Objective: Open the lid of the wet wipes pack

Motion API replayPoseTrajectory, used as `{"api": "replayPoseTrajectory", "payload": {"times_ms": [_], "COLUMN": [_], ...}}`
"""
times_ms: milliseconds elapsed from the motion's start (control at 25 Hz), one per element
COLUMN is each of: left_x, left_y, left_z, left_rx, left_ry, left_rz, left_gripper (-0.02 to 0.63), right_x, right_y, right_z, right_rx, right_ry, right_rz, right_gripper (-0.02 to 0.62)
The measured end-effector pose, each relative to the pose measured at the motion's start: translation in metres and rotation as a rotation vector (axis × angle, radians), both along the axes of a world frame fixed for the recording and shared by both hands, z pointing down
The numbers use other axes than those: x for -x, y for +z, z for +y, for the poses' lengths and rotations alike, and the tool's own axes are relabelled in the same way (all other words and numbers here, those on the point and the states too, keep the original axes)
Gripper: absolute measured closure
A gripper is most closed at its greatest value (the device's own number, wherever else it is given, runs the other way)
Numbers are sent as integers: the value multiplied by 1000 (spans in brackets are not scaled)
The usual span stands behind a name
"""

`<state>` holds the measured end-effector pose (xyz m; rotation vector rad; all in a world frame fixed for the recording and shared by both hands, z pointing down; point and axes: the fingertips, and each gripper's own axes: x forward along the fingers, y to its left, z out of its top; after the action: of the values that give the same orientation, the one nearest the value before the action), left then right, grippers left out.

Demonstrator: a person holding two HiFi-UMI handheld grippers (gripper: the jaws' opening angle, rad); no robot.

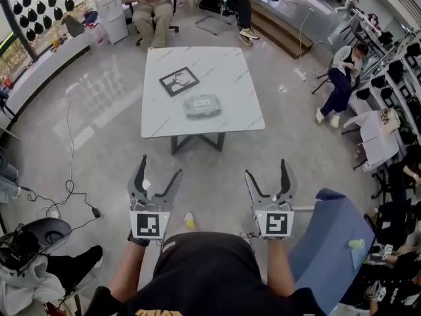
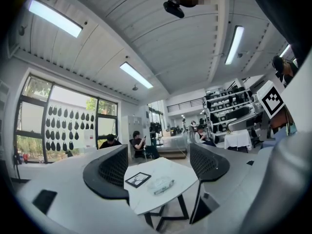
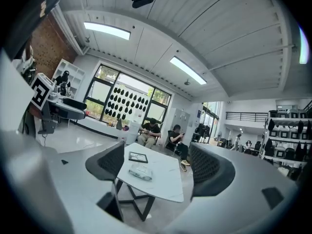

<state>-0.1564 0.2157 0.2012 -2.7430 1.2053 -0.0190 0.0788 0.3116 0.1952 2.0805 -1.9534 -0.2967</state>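
A pale wet wipes pack (image 1: pixel 202 105) lies flat near the front of a white marble-look table (image 1: pixel 237 71), lid down. It also shows in the left gripper view as the pack (image 2: pixel 162 184) and in the right gripper view as the pack (image 3: pixel 140 172). My left gripper (image 1: pixel 158 176) and right gripper (image 1: pixel 266 174) are held level over the floor, well short of the table. Both stand open with nothing between their jaws.
A black-framed card (image 1: pixel 179 81) lies on the table behind the pack. People sit on chairs (image 1: pixel 152 5) beyond the table and at the right (image 1: pixel 339 78). A blue chair (image 1: pixel 329 242) stands by my right side. Cables and bags (image 1: pixel 33 242) lie on the floor at left.
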Motion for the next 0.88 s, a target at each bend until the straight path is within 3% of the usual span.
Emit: {"api": "replayPoseTrajectory", "payload": {"times_ms": [240, 320, 640, 760, 880], "left_x": [17, 20, 12, 10, 1], "left_y": [7, 15, 28, 40, 50], "left_z": [-28, -36, -84, -104, -132], "left_rx": [32, 28, 21, 59, 85], "left_ry": [13, 19, -5, -29, -55], "left_rz": [7, -24, -42, -59, -66], "left_gripper": [198, 198, 198, 198, 198], "right_x": [24, 27, 26, 26, 18], "right_y": [11, 19, 29, 36, 49], "right_z": [-35, -46, -109, -141, -174], "right_rx": [40, 70, 64, 58, 120], "right_ry": [-25, -29, -72, -111, -142], "right_rz": [34, 31, 29, 81, 169], "right_gripper": [202, 202, 210, 215, 232]}}
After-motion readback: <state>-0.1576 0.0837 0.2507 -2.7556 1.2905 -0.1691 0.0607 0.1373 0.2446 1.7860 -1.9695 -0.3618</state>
